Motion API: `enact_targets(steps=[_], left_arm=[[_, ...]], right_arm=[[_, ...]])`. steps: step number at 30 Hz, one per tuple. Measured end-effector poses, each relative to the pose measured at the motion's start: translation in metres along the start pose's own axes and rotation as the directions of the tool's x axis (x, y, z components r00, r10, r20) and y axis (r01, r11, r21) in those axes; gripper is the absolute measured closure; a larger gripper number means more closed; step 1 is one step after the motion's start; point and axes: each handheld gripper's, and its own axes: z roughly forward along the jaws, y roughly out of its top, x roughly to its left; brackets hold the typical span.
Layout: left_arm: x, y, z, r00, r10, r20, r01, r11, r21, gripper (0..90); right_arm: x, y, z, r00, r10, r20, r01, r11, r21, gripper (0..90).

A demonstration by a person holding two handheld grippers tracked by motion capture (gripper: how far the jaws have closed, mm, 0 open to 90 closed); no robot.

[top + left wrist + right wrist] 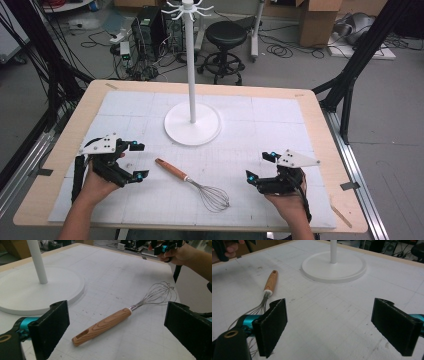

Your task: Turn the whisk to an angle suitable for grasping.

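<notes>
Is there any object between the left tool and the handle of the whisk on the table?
Nothing visible. The left tool is open, and the whisk lies flat on the white mat with its wooden handle toward it. The white stand sits off to the side.

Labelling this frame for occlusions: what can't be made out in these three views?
- Wooden-handled wire whisk: in the right gripper view the right gripper's left jaw covers part of its wire loops.
- White stand with a round base: both gripper views cut its pole off at the top edge; in the high view the hooks reach the edge.
- Left gripper in the right gripper view: cropped at the corner, state unreadable there.
</notes>
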Motion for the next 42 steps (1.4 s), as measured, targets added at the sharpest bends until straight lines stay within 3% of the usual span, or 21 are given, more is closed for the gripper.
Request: enact_targets(steps=[4, 9, 16, 20, 25, 34, 39, 42], left_arm=[[-0.001, 0.0, 0.001, 1.0, 0.004, -0.001, -0.004, 0.9999, 0.016, 6.6], [-0.002, 0.002, -0.004, 1.0, 0.007, -0.003, -0.007, 0.9999, -0.007, 6.6], [0.001, 0.002, -0.014, 0.9997, 0.001, -0.024, -0.002, 0.9995, -0.031, 6.6], [0.001, 0.003, -0.016, 0.9999, 0.0, -0.016, -0.001, 0.9994, -0.035, 6.6], [0.001, 0.003, -0.015, 1.0, -0.001, -0.007, 0.0, 0.9991, -0.042, 6.6], [0.001, 0.004, -0.019, 0.9998, 0.004, -0.018, -0.005, 0.9988, -0.048, 6.6], [0.001, 0.004, -0.02, 0.9997, 0.007, -0.023, -0.008, 0.9988, -0.048, 6.6], [0.001, 0.004, -0.02, 0.9997, 0.007, -0.024, -0.008, 0.9989, -0.045, 6.6]], right_arm=[[0.0, -0.002, 0.001, 1.0, 0.006, -0.001, -0.006, 1.0, 0.01, 12.3], [0.005, -0.002, 0.002, 1.0, -0.005, -0.008, 0.005, 1.0, 0.011, 12.3], [0.013, 0.006, 0.007, 0.9986, -0.004, -0.053, 0.004, 1.0, -0.001, 14.2], [0.017, 0.021, 0.015, 0.9975, 0.005, -0.07, -0.004, 1.0, 0.011, 14.2], [0.028, 0.048, 0.033, 0.9937, -0.045, -0.103, 0.052, 0.997, 0.063, 14.1], [0.047, 0.083, 0.074, 0.9798, -0.117, -0.162, 0.142, 0.978, 0.152, 14.1], [0.053, 0.096, 0.1, 0.9753, -0.098, -0.198, 0.141, 0.966, 0.215, 14.1], [0.056, 0.099, 0.116, 0.9754, -0.075, -0.207, 0.132, 0.951, 0.278, 14.1]])
